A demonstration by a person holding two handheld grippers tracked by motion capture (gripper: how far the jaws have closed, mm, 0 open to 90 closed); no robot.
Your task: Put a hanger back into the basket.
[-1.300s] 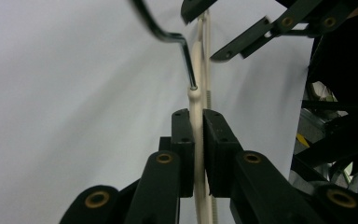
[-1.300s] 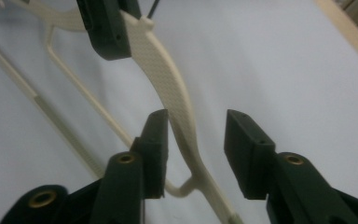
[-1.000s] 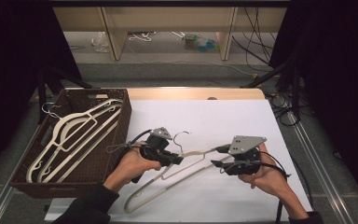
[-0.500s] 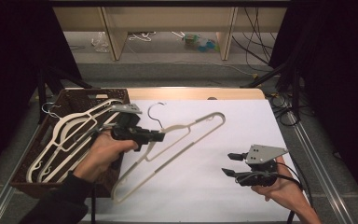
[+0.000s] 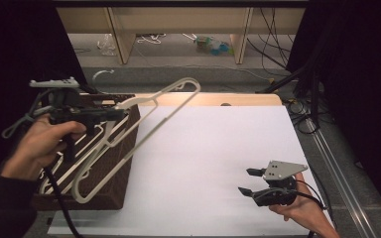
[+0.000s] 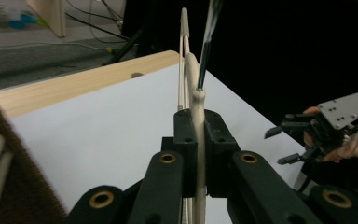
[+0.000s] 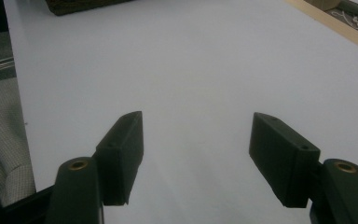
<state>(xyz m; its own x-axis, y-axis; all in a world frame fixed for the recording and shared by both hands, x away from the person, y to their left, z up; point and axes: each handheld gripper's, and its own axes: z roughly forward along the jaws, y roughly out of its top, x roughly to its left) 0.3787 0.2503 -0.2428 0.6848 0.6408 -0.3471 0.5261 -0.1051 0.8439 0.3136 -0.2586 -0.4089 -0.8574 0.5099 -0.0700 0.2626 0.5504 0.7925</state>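
My left gripper (image 5: 114, 113) is shut on the neck of a cream hanger (image 5: 164, 120) and holds it raised and tilted over the right rim of the brown woven basket (image 5: 131, 144). In the left gripper view the jaws (image 6: 196, 140) clamp the hanger (image 6: 196, 100) just below its metal hook. The hanger's low end hangs by the basket's front corner. Near the front right of the white table (image 5: 203, 148), my right gripper (image 5: 246, 181) is open. Its jaws (image 7: 196, 119) have just been opening, with nothing between them.
Several more cream hangers (image 5: 87, 148) lie inside the basket. A wooden strip (image 5: 238, 99) borders the table's far edge. Beyond it are shelving legs and cables on the floor. A metal rail (image 5: 337, 163) runs along the right side.
The left hand has lifted the hanger off the table, up and to the left over the basket. The right gripper has let go of the hanger's end, drawn back toward the front right, and spread wider.
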